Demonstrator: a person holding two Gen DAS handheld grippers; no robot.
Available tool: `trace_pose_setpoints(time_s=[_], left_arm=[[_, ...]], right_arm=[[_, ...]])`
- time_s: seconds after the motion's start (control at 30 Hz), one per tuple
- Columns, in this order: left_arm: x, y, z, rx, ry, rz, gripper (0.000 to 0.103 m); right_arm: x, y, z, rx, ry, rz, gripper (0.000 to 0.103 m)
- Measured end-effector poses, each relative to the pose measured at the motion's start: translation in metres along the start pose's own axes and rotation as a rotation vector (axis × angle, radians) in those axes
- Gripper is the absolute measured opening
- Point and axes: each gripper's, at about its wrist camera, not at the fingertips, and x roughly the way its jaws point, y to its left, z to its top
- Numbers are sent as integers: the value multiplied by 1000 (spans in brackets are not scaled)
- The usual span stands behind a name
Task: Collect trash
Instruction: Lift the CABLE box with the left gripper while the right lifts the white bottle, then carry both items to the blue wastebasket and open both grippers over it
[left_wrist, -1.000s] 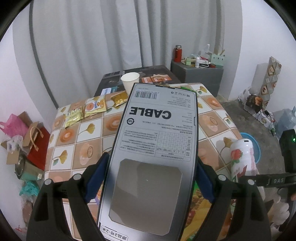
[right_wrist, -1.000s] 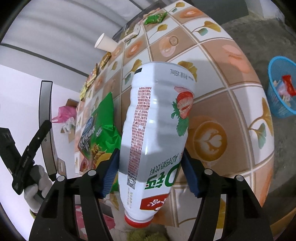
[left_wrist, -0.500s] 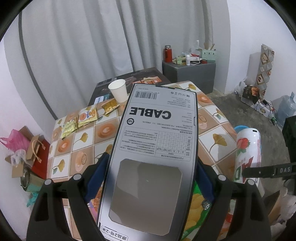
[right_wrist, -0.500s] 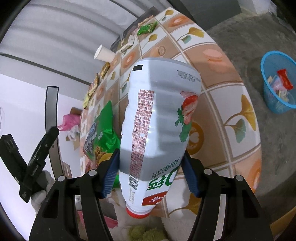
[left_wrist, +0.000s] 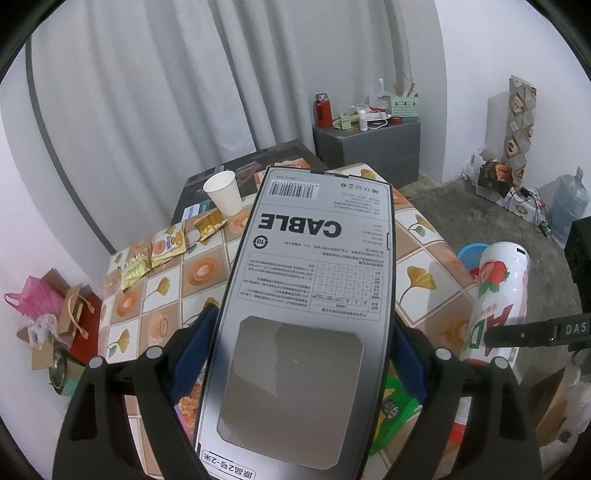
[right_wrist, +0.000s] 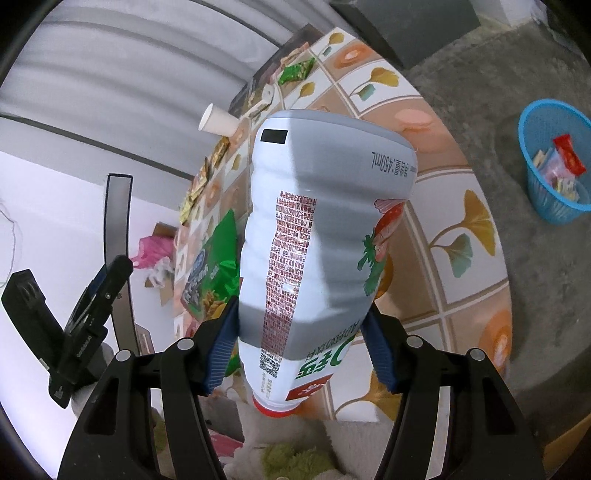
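Grey cable box (left_wrist: 303, 325) sat clamped in the left tongs (left_wrist: 301, 354) above the table (left_wrist: 417, 236); the right tongs (right_wrist: 301, 350) gripped a white bottle (right_wrist: 325, 236) there.

A grey cable box (left_wrist: 310, 314) with black lettering is showing between blue pads (left_wrist: 192, 354). A white bottle (right_wrist: 317, 266) is wearing red print, a strawberry picture and a red cap. Beneath it, the table (right_wrist: 461, 229) is showing peach-and-cream tiles with yellow ginkgo leaves. Beside the table a blue basket (right_wrist: 554, 162) is sitting; a green snack bag (right_wrist: 214, 273) is lying on it.
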Motion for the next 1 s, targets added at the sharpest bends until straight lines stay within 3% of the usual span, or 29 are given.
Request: trace_pose_setpoints(time_s=[0.33, 0.53, 0.8, 1.0], left_arm=[[-21, -24, 8, 50, -38, 6, 84], [-32, -51, 26, 112, -71, -41, 84], [-31, -122, 89, 227, -99, -280, 84], [19, -211, 144, 291, 14, -500, 84]], right_arm=[[-28, -13, -4, 17, -60, 51, 59], [-60, -33, -4, 55, -142, 88, 59], [-145, -100, -1, 203, -392, 38, 59], [-190, -166, -4, 361, -532, -71, 59]])
